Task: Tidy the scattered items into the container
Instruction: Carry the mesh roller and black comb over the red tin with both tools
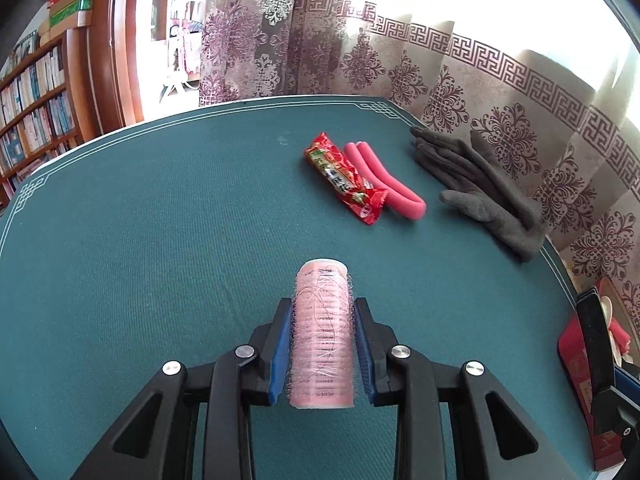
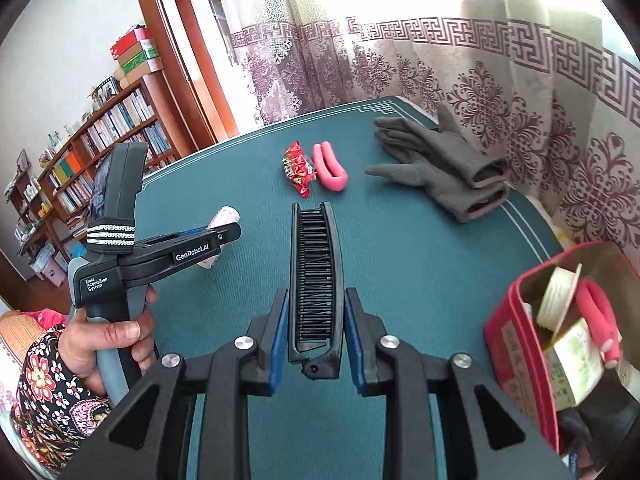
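Note:
My left gripper (image 1: 322,308) is shut on a pink hair roller (image 1: 323,336), held lengthwise above the green table (image 1: 160,240). My right gripper (image 2: 316,300) is shut on a black folding comb (image 2: 317,280), teeth facing up. In the right wrist view the left gripper (image 2: 224,236) appears at the left with the roller (image 2: 222,216) in it. A red snack packet (image 1: 344,178), a bent pink foam roller (image 1: 384,182) and grey gloves (image 1: 476,184) lie at the far side. The red box (image 2: 516,356) at the right holds several items.
A patterned curtain (image 1: 480,80) hangs close behind the table's far and right edges. A bookshelf (image 2: 100,152) and a wooden door frame stand to the left. A hand (image 2: 104,340) in a floral sleeve grips the left tool's handle. The red box (image 1: 576,364) sits at the table's right edge.

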A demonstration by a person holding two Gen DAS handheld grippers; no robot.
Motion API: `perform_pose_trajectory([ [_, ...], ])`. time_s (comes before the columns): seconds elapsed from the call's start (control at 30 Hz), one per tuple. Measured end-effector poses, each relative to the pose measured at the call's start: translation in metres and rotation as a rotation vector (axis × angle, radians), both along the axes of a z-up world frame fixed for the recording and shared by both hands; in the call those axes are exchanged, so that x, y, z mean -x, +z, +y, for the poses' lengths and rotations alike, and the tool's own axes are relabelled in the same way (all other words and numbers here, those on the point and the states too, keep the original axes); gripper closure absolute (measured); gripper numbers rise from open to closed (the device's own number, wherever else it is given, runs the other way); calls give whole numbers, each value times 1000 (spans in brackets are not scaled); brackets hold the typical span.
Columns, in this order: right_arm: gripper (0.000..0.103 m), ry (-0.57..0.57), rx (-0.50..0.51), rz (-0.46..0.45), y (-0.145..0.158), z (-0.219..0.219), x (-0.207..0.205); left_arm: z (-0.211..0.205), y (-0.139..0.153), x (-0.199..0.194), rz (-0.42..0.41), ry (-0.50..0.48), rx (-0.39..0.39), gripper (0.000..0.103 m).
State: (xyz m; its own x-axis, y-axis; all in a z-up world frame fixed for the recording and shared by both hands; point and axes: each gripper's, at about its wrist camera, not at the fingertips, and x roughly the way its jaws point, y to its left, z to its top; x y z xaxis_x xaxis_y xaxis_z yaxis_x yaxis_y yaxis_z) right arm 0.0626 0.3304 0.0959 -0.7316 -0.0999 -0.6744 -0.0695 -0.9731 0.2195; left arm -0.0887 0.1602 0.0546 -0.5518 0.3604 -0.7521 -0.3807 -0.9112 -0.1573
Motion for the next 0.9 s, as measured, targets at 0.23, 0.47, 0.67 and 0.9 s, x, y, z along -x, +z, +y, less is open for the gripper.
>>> perform_pose_trajectory([
  [0.23, 74, -126, 0, 55, 16, 49, -60, 47, 21, -43, 30, -111, 1, 72],
  [0.47, 74, -277, -16, 100, 30, 104, -110, 93, 41, -85, 65, -234, 1, 72],
  [0.67, 74, -359, -3, 88, 26, 141, -135, 123, 46, -113, 74, -308, 15, 72],
  [0.9, 74, -396, -44, 40, 12, 165, -137, 142, 46, -133, 70, -346, 33, 72],
])
